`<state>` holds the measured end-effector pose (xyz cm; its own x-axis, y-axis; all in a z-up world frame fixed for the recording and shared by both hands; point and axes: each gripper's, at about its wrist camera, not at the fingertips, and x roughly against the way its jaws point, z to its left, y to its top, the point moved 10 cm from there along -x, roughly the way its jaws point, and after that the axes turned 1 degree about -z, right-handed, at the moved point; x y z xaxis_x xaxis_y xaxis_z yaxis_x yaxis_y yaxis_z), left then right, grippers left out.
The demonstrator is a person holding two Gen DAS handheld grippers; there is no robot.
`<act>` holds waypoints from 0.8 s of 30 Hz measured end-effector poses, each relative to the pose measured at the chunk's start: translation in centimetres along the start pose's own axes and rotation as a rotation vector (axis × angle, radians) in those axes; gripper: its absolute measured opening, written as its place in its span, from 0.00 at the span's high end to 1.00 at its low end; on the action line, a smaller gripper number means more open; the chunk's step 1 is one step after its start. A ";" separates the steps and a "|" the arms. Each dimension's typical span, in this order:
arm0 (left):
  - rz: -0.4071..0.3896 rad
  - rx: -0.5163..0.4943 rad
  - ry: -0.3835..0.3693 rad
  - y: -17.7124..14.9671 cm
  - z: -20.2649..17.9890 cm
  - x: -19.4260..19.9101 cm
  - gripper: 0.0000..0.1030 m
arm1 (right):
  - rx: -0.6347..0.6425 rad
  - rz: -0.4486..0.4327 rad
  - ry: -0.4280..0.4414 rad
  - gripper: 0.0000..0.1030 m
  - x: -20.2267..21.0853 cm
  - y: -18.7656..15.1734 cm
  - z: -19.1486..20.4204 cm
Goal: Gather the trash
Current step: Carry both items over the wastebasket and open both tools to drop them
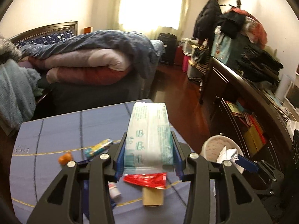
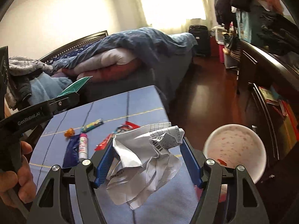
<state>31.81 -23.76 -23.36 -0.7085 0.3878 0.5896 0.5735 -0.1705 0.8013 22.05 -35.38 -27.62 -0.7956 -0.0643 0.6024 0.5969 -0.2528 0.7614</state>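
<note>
My left gripper (image 1: pixel 149 145) pinches a teal-printed wipes pack (image 1: pixel 149 130); my right gripper (image 2: pixel 147 158) clamps crumpled barcoded paper (image 2: pixel 147 153); "GenRobot.AI" reads at nine o'clock.

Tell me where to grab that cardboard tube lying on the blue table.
Grip the cardboard tube across its round body near the open end facing the camera, coming from above. It lies flat, and the red wrapper covers its far end.

Bright window (image 1: pixel 149 5) — cluttered bedroom
</note>
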 end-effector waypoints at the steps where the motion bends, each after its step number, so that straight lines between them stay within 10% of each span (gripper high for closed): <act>1: 0.002 -0.012 -0.007 0.0 -0.8 -0.2 0.59 | -0.004 -0.002 -0.006 0.32 0.3 -0.1 -0.4; 24: 0.062 -0.192 -0.220 -1.3 -17.2 -6.1 0.59 | -0.174 -0.044 -0.294 0.32 3.6 -1.0 -16.6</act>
<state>28.32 -41.44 -26.25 -0.5564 0.5545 0.6188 0.5097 -0.3604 0.7812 16.87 -51.35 -30.19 -0.7414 0.2249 0.6323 0.5160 -0.4114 0.7513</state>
